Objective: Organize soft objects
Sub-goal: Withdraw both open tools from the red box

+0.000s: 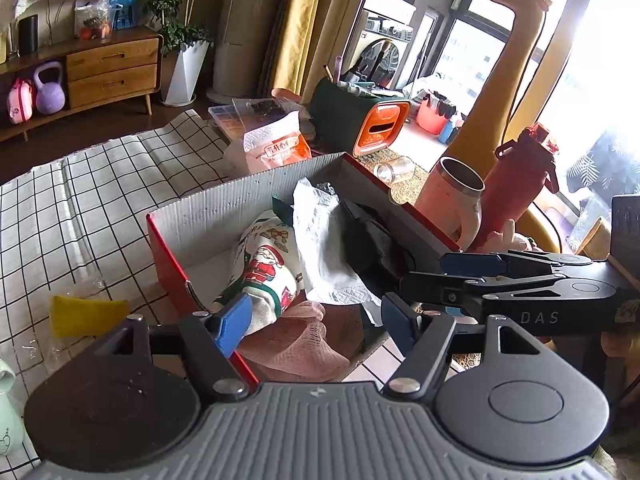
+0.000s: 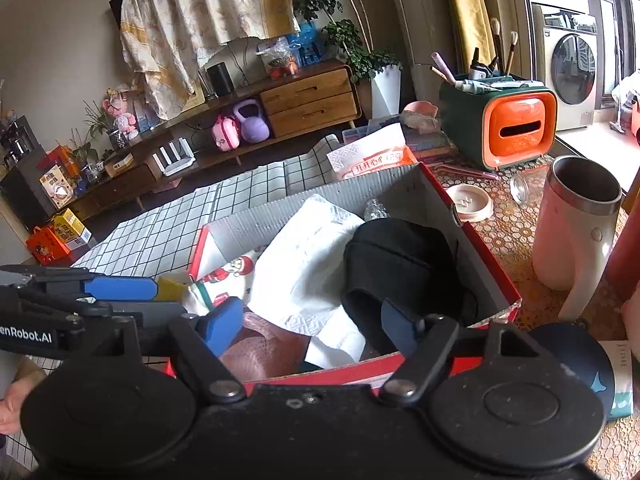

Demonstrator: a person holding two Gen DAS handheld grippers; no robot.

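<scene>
A red cardboard box [image 1: 240, 208] with grey inner walls [image 2: 320, 204] holds several soft things: a Santa-print sock [image 1: 264, 272], a white paper towel [image 1: 324, 240], a black cloth [image 2: 400, 264] and a pink knit cloth [image 1: 296, 340]. My left gripper [image 1: 316, 320] is open and empty just above the box's near end, over the pink cloth. My right gripper [image 2: 312, 324] is open and empty over the box's near edge. A yellow sponge [image 1: 86, 314] lies on the checked cloth left of the box.
A checked cloth [image 1: 80, 200] covers the table's left part. Right of the box stand a pink-white mug [image 2: 576, 224], a red bottle [image 1: 520, 184] and a pink lid [image 2: 468, 200]. Behind are an orange-green organizer [image 2: 516, 128], a snack bag [image 1: 272, 148] and a fallen jar [image 1: 394, 170].
</scene>
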